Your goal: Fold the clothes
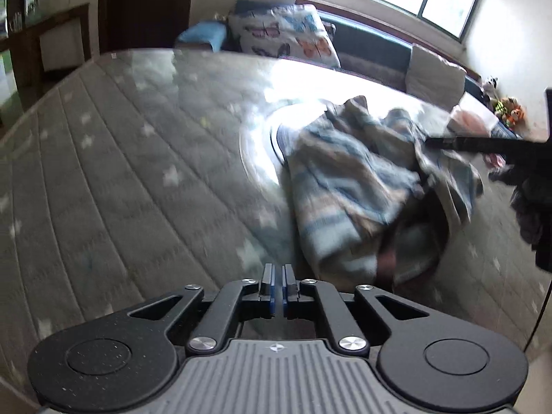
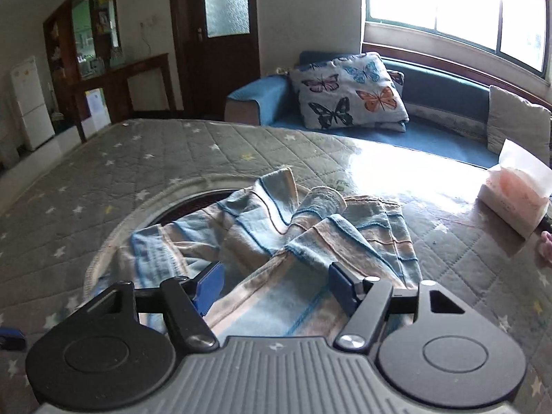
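Right gripper (image 2: 274, 284): blue pads spread wide, nothing held, straddling crumpled blue-and-peach striped cloth (image 2: 276, 234) on grey star-quilted table cover (image 2: 103, 179). Left gripper (image 1: 278, 284): pads nearly together, empty. Beyond: butterfly-print pillow (image 2: 348, 91).

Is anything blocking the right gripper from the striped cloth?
Nothing visible. The right gripper is open, its fingers on either side of a fold of the striped cloth, with no other object between them. The tissue pack sits off to the right.
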### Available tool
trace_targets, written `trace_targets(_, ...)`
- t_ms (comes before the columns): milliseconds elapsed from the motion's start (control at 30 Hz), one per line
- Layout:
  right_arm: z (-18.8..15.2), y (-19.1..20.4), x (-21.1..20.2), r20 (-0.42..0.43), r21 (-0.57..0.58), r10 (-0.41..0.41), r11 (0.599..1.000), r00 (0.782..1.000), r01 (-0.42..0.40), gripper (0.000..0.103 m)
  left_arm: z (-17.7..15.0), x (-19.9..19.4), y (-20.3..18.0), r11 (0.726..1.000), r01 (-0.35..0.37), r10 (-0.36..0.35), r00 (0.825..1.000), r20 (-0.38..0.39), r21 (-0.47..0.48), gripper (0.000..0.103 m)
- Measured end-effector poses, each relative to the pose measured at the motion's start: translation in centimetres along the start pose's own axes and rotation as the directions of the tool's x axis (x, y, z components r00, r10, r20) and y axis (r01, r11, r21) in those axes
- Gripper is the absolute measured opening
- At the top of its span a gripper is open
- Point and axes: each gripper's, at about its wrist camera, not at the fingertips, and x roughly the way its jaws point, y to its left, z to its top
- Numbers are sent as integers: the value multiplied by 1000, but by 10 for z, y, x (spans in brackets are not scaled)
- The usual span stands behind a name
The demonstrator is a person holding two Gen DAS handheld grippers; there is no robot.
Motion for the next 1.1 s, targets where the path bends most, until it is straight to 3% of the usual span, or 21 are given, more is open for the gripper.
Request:
trace_targets(67, 1, 1, 11, -12, -7, -18, 1000, 1000, 18, 65, 14, 8, 0, 1000, -11, 12, 1000, 21, -3, 22)
trace_targets(133, 1, 3, 26, -31, -25, -49, 999, 998, 48, 60, 28, 15, -3, 1000, -18, 19, 999, 44, -2, 27)
trace_targets(233, -2, 2, 38, -59, -37, -77, 996, 995, 75, 41, 49, 26, -8, 1000, -22, 22, 997, 76, -3, 27)
trace_targets(300, -6, -5, 37, -67, -4, -62, 998, 996, 62, 18, 64, 34, -11, 1000, -22, 22, 995, 94, -3, 27)
trace_targets(400, -11, -14, 20, -53, 29, -62, 998, 997, 63, 4, 80, 44, -15, 1000, -26, 26, 994, 110, -3, 27)
trace_targets(733, -50, -63, -75, 24, 166, -123, 979, 992, 118, 2, 101, 74, -27, 997, -78, 78, 993, 90, 2, 27)
trace_targets(967, -111, -95, -131, -53, 299, -198, 932, 979, 204, 1, 111, 89, -32, 993, -112, 110, 991, 78, 23, 29)
trace_targets(1100, -122, -105, -143, -77, 266, -232, 933, 970, 244, 5, 121, 100, -36, 992, -119, 116, 991, 74, 46, 33)
